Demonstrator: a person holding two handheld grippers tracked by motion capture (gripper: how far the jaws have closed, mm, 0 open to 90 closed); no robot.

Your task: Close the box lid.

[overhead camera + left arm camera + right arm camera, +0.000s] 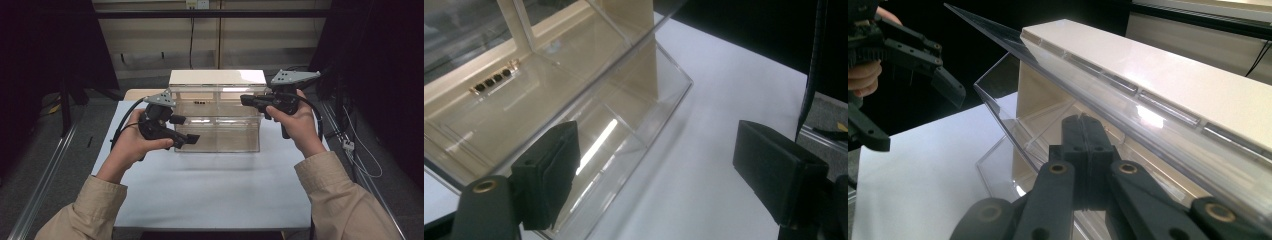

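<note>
A clear plastic stepped case (217, 131) with a cream back and top (1148, 65) stands on the white table (215, 190). My left gripper (186, 129) is at the case's front left corner with its jaws wide apart. In the left gripper view (664, 160) one pad (551, 167) lies over the clear front wall (624, 130), the other over bare table, and nothing is pressed between them. My right gripper (246, 100) is at the case's upper right. In the right gripper view its jaws (1083, 127) are shut pad to pad just below the slanted clear panel (1088, 75).
A small gold-and-black fitting (494, 82) sits on the cream back inside the case. The left gripper (913, 112) appears in the right gripper view beyond the case. Metal rails (45, 165) run along both table sides. Cables (357, 150) lie at the right.
</note>
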